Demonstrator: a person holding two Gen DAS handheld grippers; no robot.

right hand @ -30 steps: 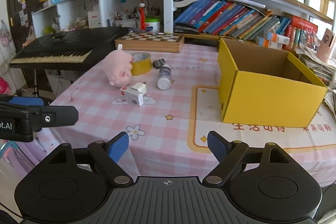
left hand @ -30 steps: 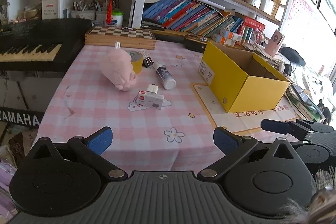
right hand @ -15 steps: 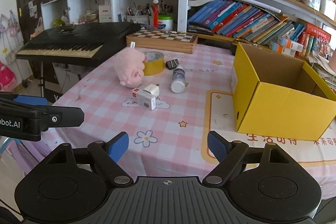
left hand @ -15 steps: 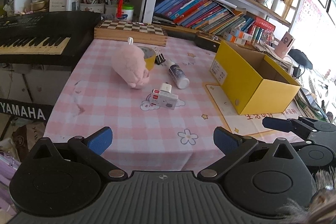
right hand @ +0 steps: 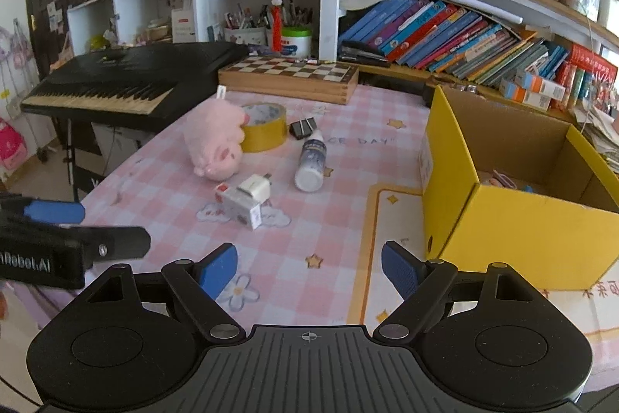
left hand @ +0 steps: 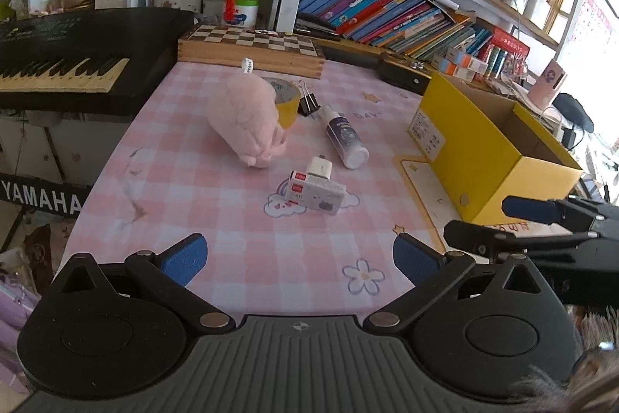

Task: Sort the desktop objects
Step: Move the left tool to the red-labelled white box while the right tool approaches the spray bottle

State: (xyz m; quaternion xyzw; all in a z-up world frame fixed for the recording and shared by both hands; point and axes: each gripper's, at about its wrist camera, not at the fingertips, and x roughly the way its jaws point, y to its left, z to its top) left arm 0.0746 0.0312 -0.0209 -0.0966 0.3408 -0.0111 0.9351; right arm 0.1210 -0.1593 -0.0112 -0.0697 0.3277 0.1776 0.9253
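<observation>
On the pink checked tablecloth (left hand: 185,180) lie a pink plush pig (left hand: 245,120), a yellow tape roll (left hand: 287,100) behind it, a black binder clip (left hand: 308,99), a white bottle on its side (left hand: 344,138), a white charger plug (left hand: 319,167) and a small white box (left hand: 317,191). They also show in the right wrist view: the pig (right hand: 214,146), tape roll (right hand: 265,126), bottle (right hand: 311,160), plug (right hand: 253,187), box (right hand: 236,204). An open yellow cardboard box (right hand: 514,223) stands at the right (left hand: 483,146). My left gripper (left hand: 300,258) and right gripper (right hand: 309,268) are open and empty, over the table's near edge.
A wooden chessboard box (left hand: 251,47) lies at the table's far edge. A black Yamaha keyboard (left hand: 62,64) stands to the left. Bookshelves (right hand: 445,37) run behind. Something pink lies inside the yellow box (right hand: 499,179).
Both grippers have moved forward toward the table; the objects look larger and closer. Both stay open. Nothing on the table has moved.
</observation>
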